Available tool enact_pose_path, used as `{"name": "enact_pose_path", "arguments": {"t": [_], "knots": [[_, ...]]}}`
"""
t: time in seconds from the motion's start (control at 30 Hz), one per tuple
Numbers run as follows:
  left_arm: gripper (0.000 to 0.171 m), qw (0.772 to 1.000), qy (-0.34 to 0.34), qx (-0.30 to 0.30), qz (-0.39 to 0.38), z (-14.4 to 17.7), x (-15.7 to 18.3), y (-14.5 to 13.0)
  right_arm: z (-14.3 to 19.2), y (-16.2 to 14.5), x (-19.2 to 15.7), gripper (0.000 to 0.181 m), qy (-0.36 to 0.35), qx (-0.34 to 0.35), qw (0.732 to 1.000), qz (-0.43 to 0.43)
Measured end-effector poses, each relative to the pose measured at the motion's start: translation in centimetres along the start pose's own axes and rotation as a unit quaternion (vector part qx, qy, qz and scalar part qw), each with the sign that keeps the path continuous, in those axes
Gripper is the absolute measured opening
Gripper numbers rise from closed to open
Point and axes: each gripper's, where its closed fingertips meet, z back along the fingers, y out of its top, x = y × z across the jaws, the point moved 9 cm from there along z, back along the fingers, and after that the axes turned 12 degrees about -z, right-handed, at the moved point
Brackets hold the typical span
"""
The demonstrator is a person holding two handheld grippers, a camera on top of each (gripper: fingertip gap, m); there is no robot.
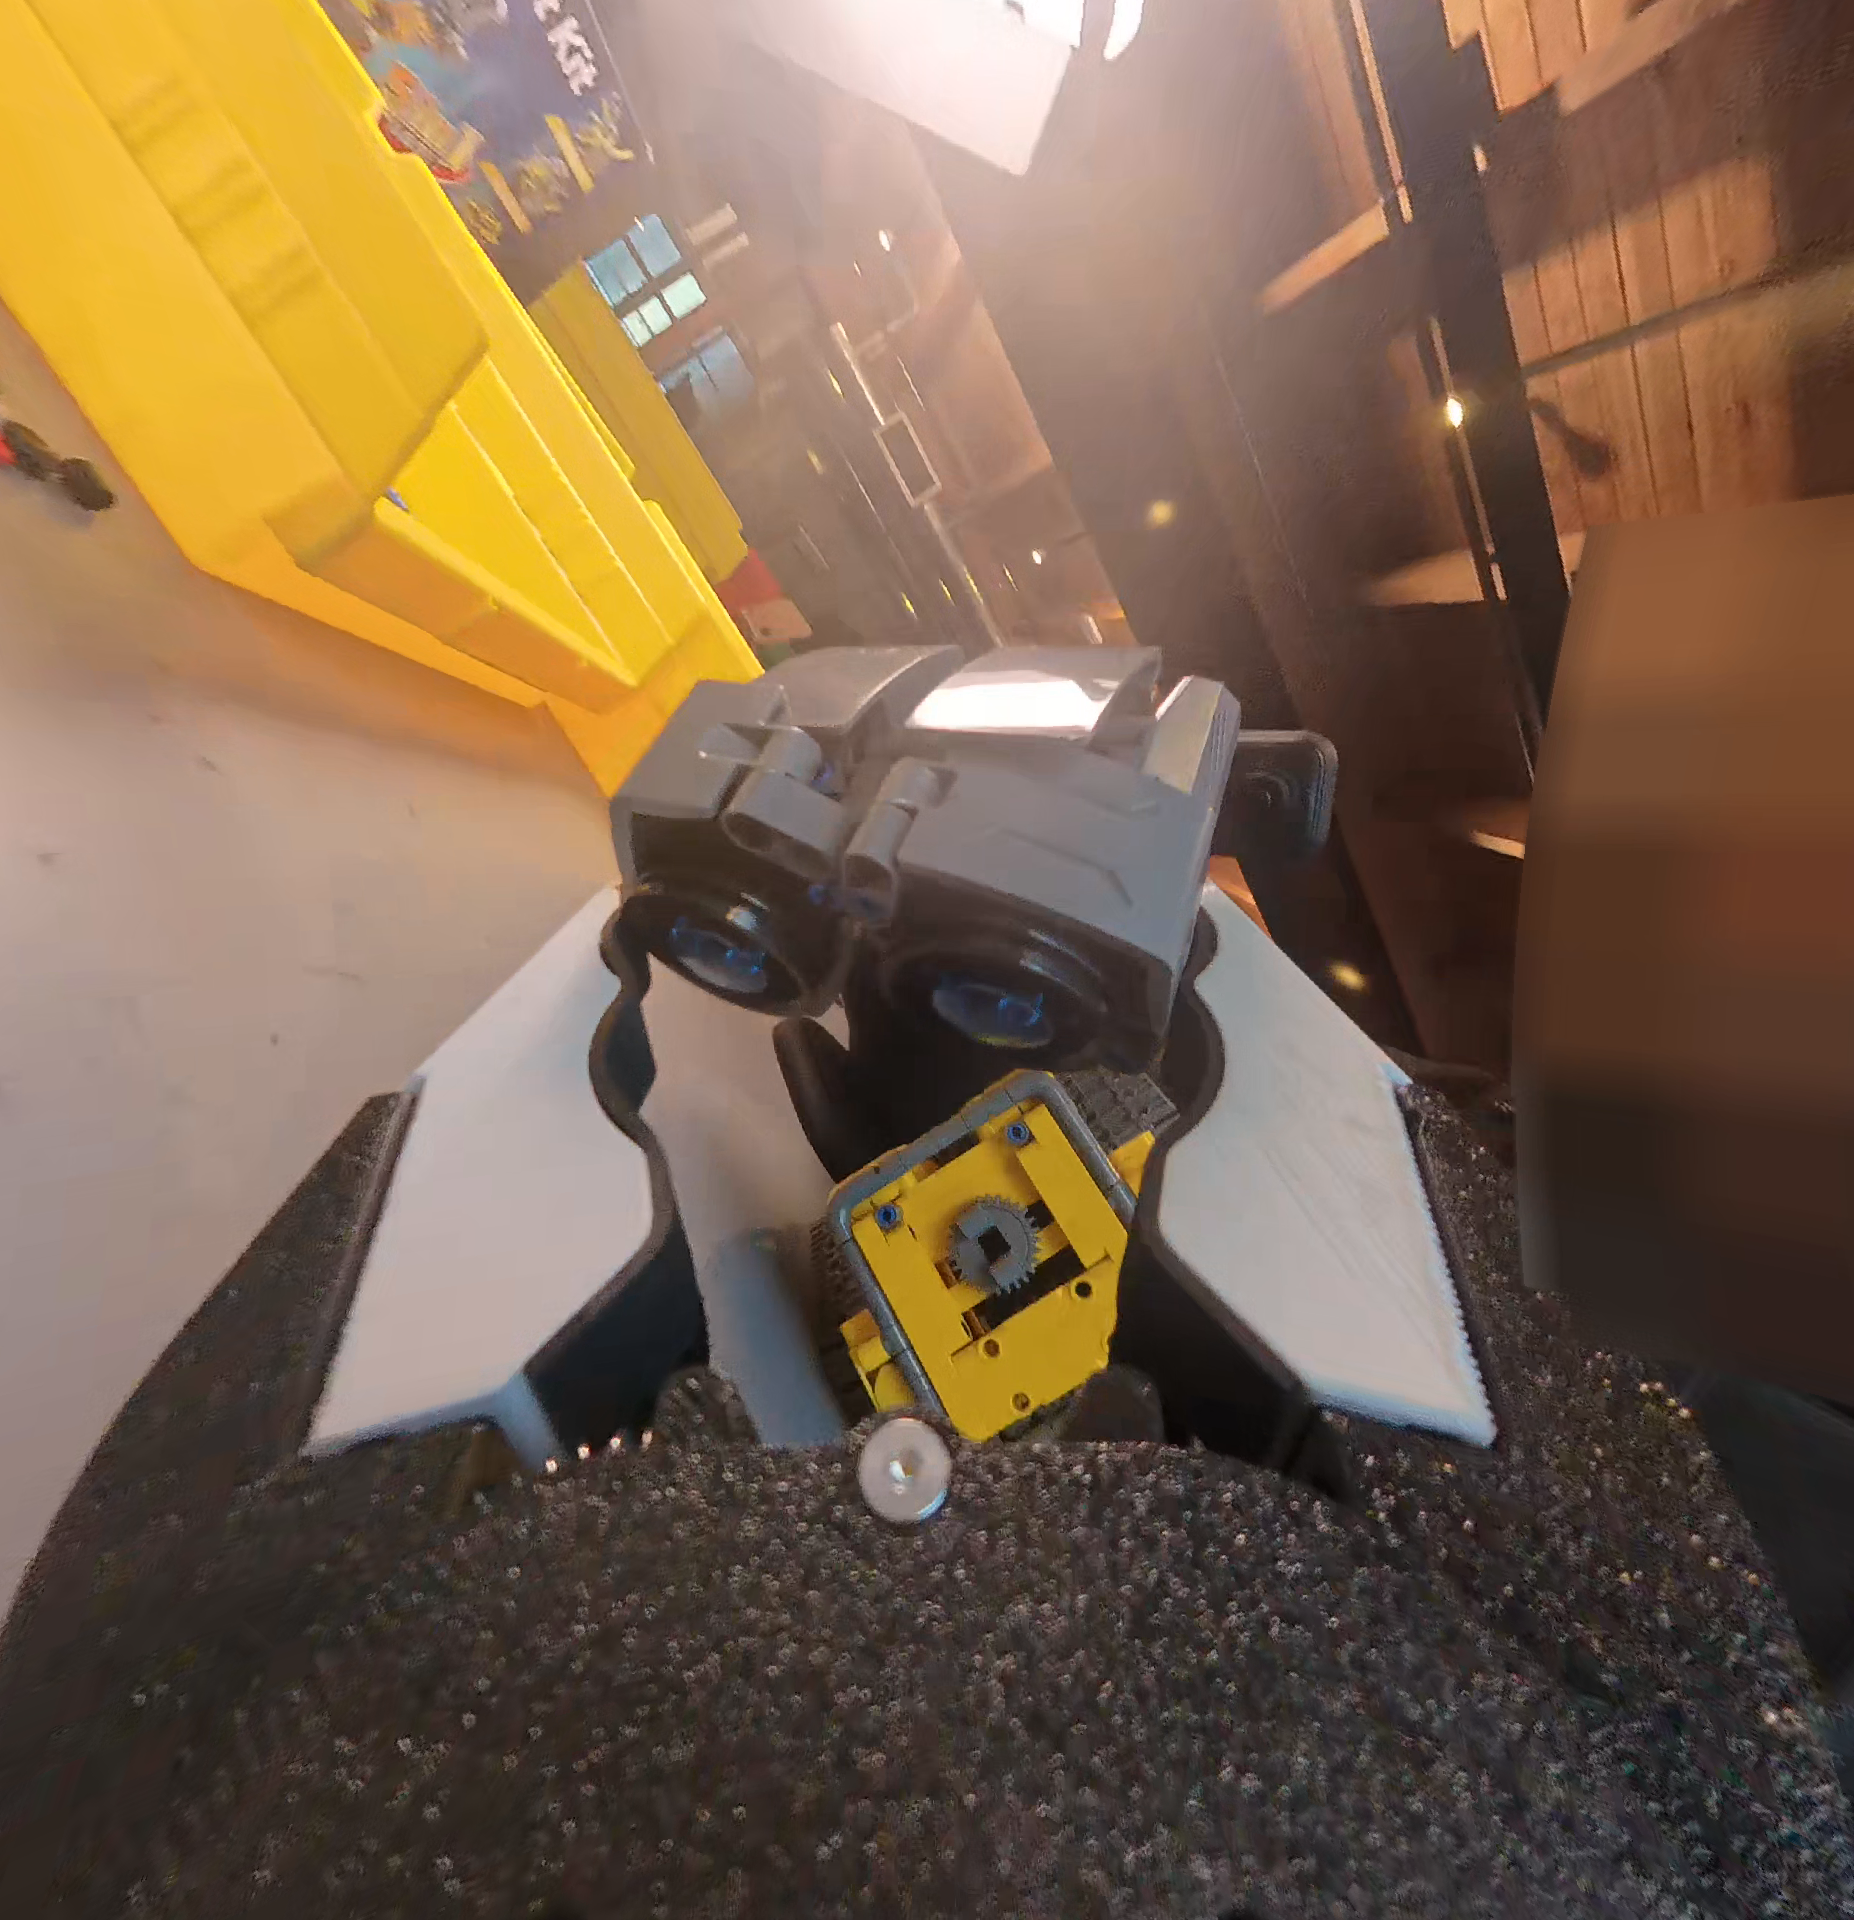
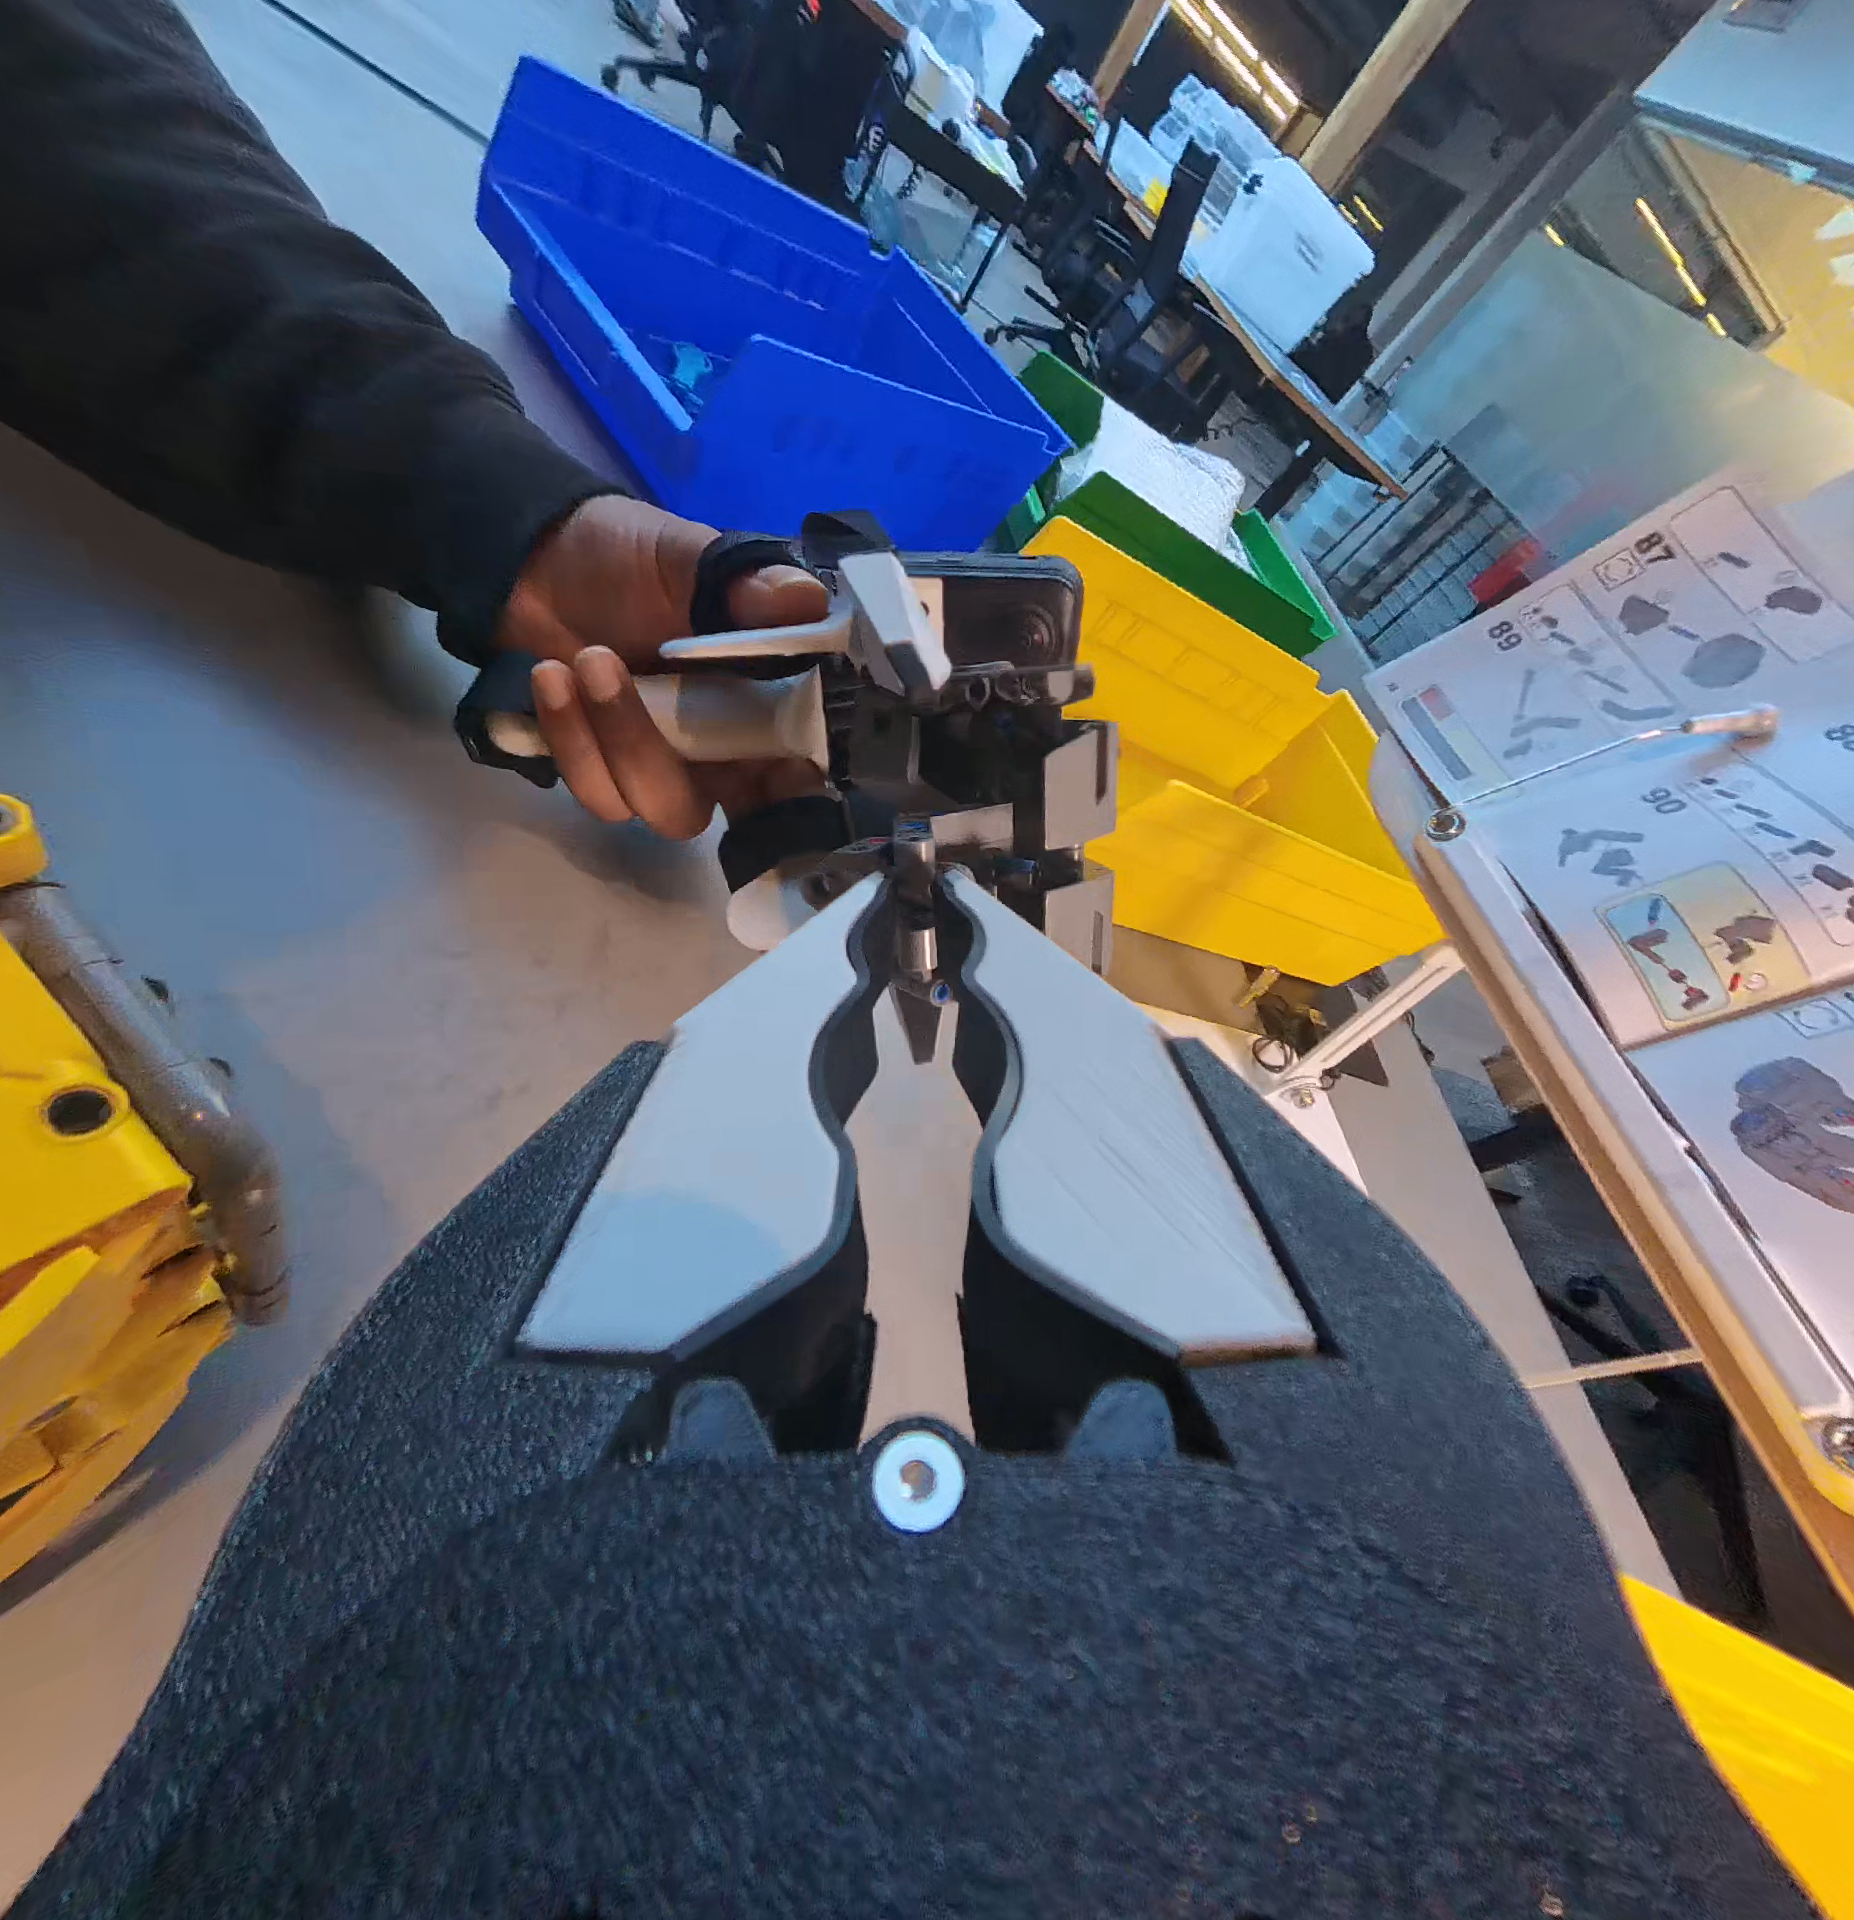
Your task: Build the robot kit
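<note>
In the left wrist view my left gripper (image 1: pixel 912 925) stands wide and is shut on a grey brick-built head (image 1: pixel 1006 821) with two round lens eyes; both pads press its sides. A yellow brick assembly with a grey gear (image 1: pixel 990 1252) shows below the head, between the fingers. In the right wrist view a hand (image 2: pixel 632 623) holds that left gripper (image 2: pixel 902 665) with the grey head (image 2: pixel 1084 769) in it. My right gripper (image 2: pixel 915 894) is shut on a small grey pin part (image 2: pixel 915 935) that sticks out from the head's dark underside.
Yellow bins (image 1: pixel 279 312) stand on the pale table (image 1: pixel 123 935). The right wrist view shows a blue bin (image 2: pixel 757 312), a green bin (image 2: pixel 1162 520), yellow bins (image 2: pixel 1266 831), an instruction booklet on a stand (image 2: pixel 1681 831) and a yellow brick model (image 2: pixel 61 1143) at left. My two grippers' fingertips are within a few centimetres of each other.
</note>
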Motion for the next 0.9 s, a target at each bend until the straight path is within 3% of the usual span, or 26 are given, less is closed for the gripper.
{"name": "enact_pose_path", "arguments": {"t": [0.33, 0.57, 0.67, 0.8, 0.83, 0.9], "knots": [[0.098, 0.998, -0.036, -0.042, -0.019, -0.7, 0.7, -0.5, 1.0, 0.9, 0.4, 0.005, 0.013, 0.015, 1.000, -0.020], [0.097, 0.999, -0.035, -0.005, 0.018, -0.6, 0.1, -0.7, 1.3, 0.7, 1.0, 0.000, -0.019, 0.016, 0.999, -0.028], [0.097, 0.999, -0.021, 0.018, 0.017, -0.2, -0.1, -0.3, 1.4, 1.0, 1.1, 0.022, -0.012, 0.029, 0.998, -0.049], [0.097, 1.000, -0.007, 0.024, 0.013, -0.1, -0.2, -0.3, 0.2, 0.8, 0.4, 0.054, -0.027, -0.005, 0.999, -0.021], [0.097, 1.000, -0.004, 0.015, 0.006, -0.4, -0.1, -0.6, -0.4, 0.7, 0.0, 0.052, -0.036, -0.015, 0.999, -0.003], [0.097, 1.000, -0.003, 0.000, -0.005, -0.9, 0.2, -1.0, -0.9, 0.5, -0.4, 0.030, -0.059, -0.016, 0.998, 0.032]]}}
